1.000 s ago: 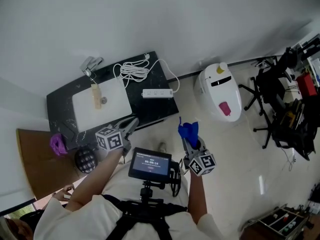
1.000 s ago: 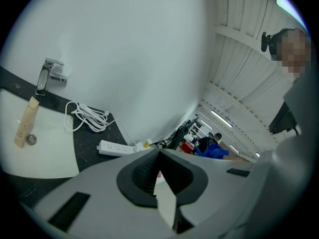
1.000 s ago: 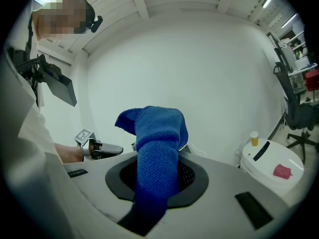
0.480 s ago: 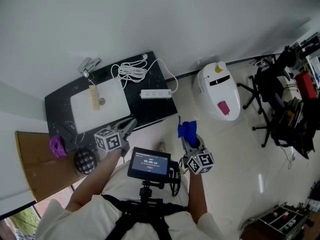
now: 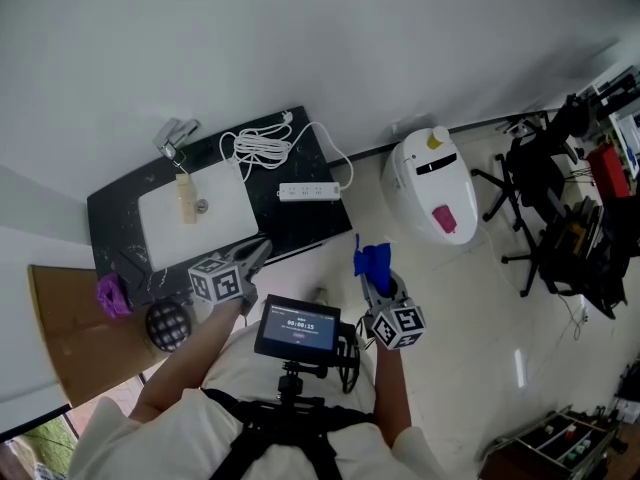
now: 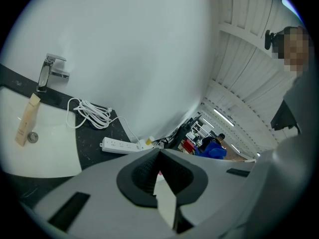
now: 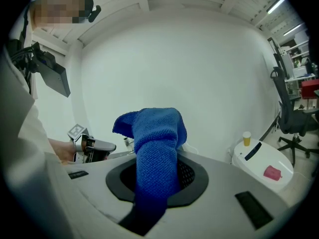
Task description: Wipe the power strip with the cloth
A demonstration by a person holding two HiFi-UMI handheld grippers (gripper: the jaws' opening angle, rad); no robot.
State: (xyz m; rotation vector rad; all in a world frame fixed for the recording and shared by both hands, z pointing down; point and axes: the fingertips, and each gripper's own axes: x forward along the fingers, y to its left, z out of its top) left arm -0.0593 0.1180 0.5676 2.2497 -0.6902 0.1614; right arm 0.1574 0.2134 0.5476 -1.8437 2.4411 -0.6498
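Your right gripper (image 5: 376,282) clamps the blue cloth (image 7: 157,143) (held over the floor). Your left gripper (image 6: 159,152) looks closed and empty. The power strip (image 5: 308,192) lies on the dark counter (image 5: 305,226), well apart from both.

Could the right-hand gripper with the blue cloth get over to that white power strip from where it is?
Probably yes. The right gripper, shut on the cloth, hangs out in front of the counter, and the power strip lies bare on top with nothing standing between them.
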